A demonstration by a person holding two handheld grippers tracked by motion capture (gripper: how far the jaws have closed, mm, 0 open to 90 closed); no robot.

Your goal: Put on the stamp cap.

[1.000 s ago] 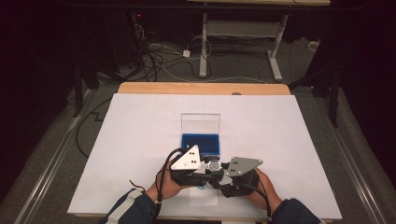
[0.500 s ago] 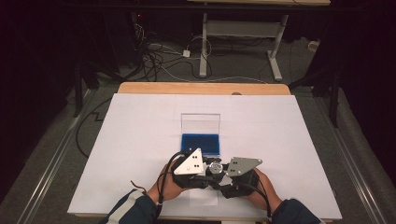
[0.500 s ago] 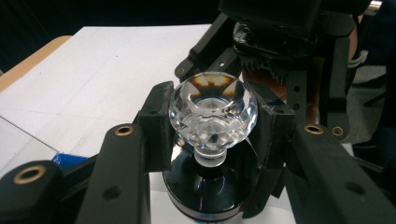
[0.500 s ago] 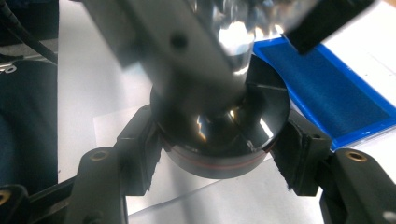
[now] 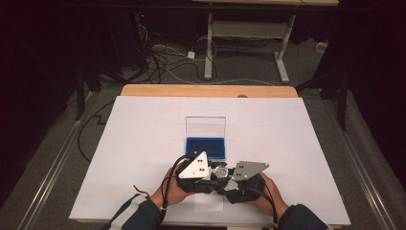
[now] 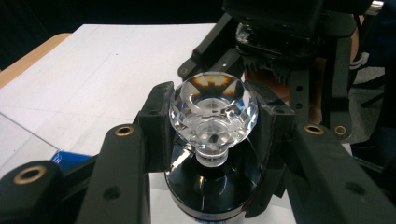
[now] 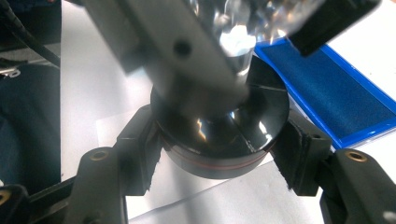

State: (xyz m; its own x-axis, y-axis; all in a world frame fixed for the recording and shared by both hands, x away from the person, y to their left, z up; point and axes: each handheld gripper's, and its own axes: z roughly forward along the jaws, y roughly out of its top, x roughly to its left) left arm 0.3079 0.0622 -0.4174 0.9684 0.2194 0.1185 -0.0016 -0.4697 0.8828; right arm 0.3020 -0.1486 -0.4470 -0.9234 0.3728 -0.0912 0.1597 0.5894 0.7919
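A: Layout? Biggest first.

B: White sheet (image 5: 143,143) over the table (image 5: 206,90), wooden edge showing at the far side. Both grippers sit close to the near edge, roughly centred, with wide bare sheet to either side of them. Just beyond the grippers: an open clear case with a blue lining (image 5: 206,147), lid (image 5: 206,127) standing upright at its far side. Beyond the case, more bare sheet up to the far edge.

A: The piece?

B: Faceted crystal knob (image 6: 213,114) on a round black glossy base (image 7: 219,140). It sits between the two grippers, just on the near side of the case. In the left gripper view the long axis runs up through base, clear neck and knob, roughly upright, knob end on top.

A: Gripper states?

B: Left gripper (image 6: 212,116) pinches the crystal knob, one pad on each side of the facets. Right gripper (image 7: 217,154) pinches the black base, pads tight on its rim. Right jaws sit below the left ones on the same axis.

A: Clearance near the edge?

B: Tight. A small paper slip (image 5: 208,201) lies under the grippers, near the table edge.
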